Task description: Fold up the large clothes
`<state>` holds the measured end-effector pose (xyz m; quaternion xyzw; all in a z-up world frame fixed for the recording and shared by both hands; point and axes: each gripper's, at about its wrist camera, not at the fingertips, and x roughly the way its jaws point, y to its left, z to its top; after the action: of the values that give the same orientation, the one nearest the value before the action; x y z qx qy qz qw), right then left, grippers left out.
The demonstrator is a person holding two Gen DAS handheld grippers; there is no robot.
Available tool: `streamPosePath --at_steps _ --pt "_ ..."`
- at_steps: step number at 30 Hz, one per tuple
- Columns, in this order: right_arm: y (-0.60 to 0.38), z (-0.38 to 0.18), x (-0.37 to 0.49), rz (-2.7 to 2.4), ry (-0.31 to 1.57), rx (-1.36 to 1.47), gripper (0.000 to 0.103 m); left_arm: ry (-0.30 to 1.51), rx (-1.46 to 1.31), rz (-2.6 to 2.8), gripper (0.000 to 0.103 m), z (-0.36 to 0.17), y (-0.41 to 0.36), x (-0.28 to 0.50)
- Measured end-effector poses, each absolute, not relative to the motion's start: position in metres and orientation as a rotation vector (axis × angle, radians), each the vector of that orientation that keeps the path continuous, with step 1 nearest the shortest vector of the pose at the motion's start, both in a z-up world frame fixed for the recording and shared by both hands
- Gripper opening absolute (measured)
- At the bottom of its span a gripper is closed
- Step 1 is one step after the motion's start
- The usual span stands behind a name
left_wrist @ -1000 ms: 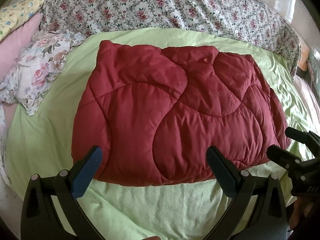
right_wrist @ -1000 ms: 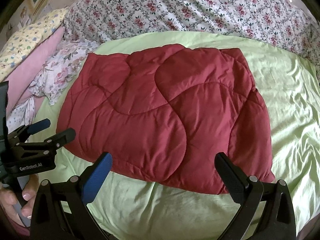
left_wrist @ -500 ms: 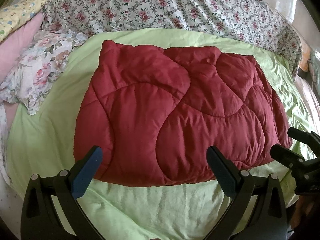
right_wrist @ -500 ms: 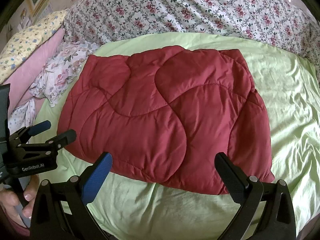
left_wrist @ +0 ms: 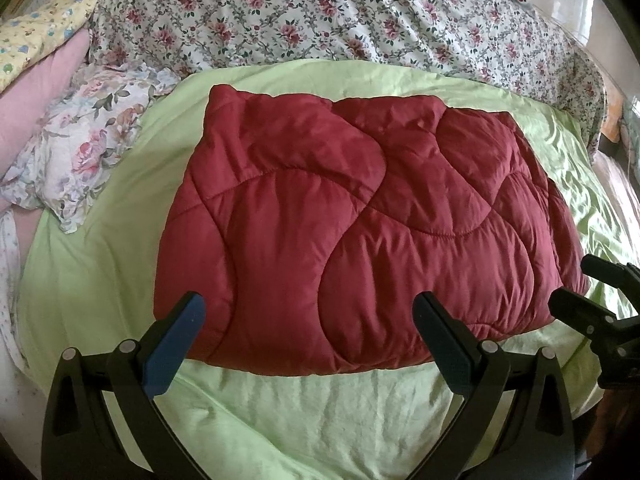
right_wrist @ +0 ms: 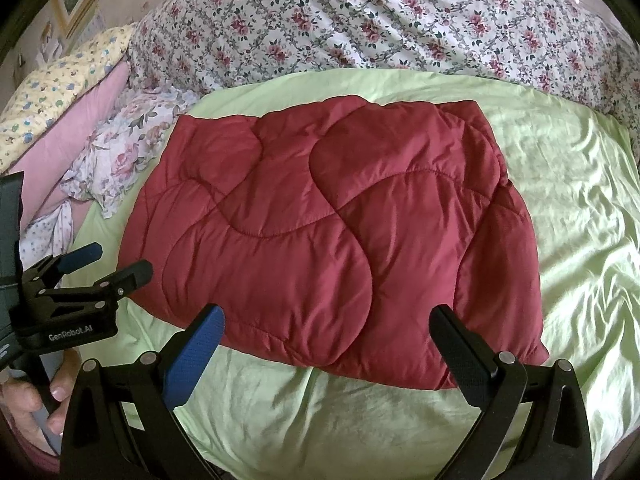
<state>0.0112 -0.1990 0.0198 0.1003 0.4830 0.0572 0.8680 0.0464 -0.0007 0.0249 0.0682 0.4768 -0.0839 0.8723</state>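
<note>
1. At the far left lie a yellow patterned pillow [right_wrist: 60, 92] and a pink pillow [right_wrist: 76, 128], with a rumpled floral cloth [left_wrist: 84, 144] spilling beside them onto the green sheet [left_wrist: 320, 412].
2. The left gripper [left_wrist: 308, 328] hangs low over the near edge of the bed, its fingers spread wide with nothing between them; the blue pad [left_wrist: 176, 344] sits just before the near-left corner of the red quilted jacket [left_wrist: 360, 236].
3. In the right wrist view the left gripper [right_wrist: 104, 260] shows from the side at the frame's left, level and pointing toward the jacket's left edge, with a hand [right_wrist: 36, 400] wrapped round its handle below.
4. The folded red quilted jacket [right_wrist: 328, 236] lies flat in a puffy rectangle mid-sheet, beyond both grippers and touched by neither.
5. The right gripper [right_wrist: 332, 344] also gapes wide and holds nothing, its fingers framing the jacket's near edge.
6. In the left wrist view the right gripper [left_wrist: 580, 284] pokes in at the right, by the jacket's near-right corner.
7. Behind everything runs a rose-print bedspread [right_wrist: 380, 24].
</note>
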Motion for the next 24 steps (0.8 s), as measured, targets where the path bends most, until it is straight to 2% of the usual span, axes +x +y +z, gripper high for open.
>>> streamPosePath --at_steps 24 --pt "-0.2001 0.0202 0.0109 0.118 1.011 0.213 0.103 0.983 0.149 -0.164 0.103 0.026 -0.0028 0.0467"
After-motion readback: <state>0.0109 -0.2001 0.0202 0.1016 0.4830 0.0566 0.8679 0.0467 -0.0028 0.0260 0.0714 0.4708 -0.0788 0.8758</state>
